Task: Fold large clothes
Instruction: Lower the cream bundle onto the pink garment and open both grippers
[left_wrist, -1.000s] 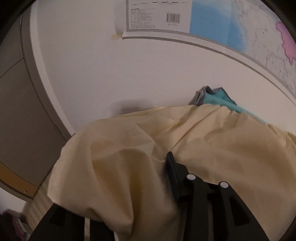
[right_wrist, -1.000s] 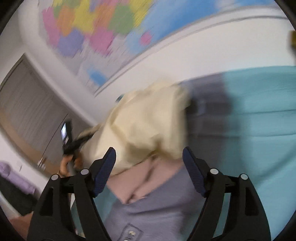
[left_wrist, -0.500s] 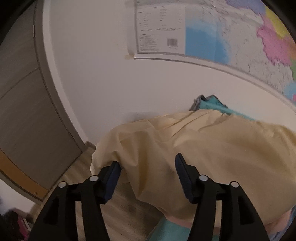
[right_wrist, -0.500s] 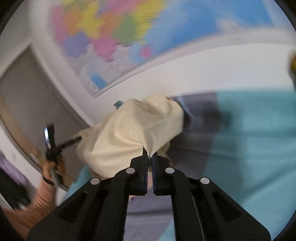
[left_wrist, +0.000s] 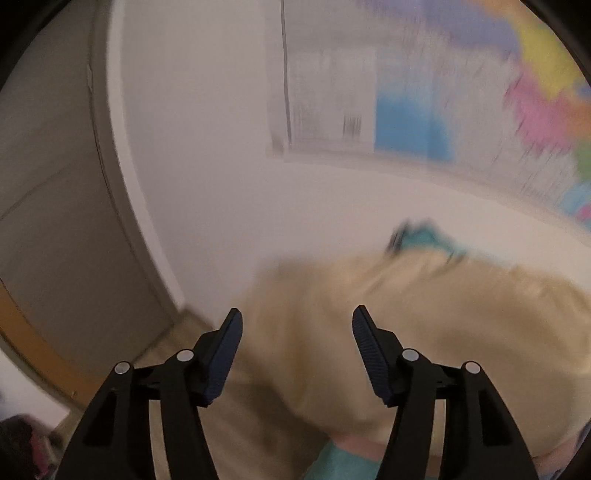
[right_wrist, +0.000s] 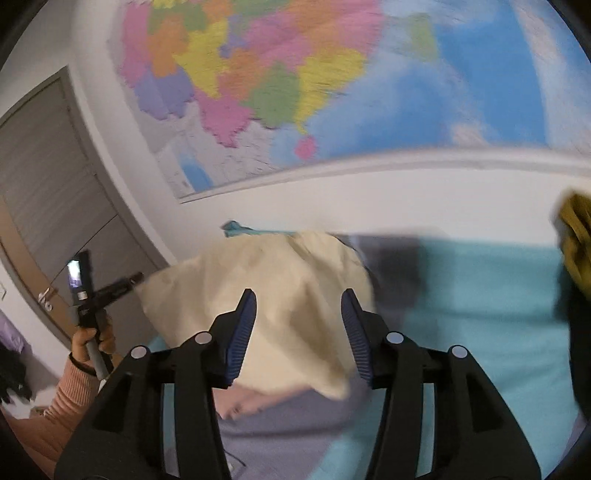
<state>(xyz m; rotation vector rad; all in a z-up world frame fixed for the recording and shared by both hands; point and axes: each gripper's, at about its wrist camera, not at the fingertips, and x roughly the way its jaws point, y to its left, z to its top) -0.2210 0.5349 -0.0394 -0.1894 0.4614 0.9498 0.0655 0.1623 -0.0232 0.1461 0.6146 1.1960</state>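
Item: cream garment (right_wrist: 280, 295), centre frame, heaped on the teal sheet (right_wrist: 480, 314), edge overhanging at lower left.
Your right gripper (right_wrist: 298, 334): jaws just reopened, gripping nothing, cloth lying behind them; looks released so the fold stays.
Your left gripper (left_wrist: 297, 354): jaws apart, widening lately, empty, above the heap.
Wall map (right_wrist: 332, 74): upper frame.
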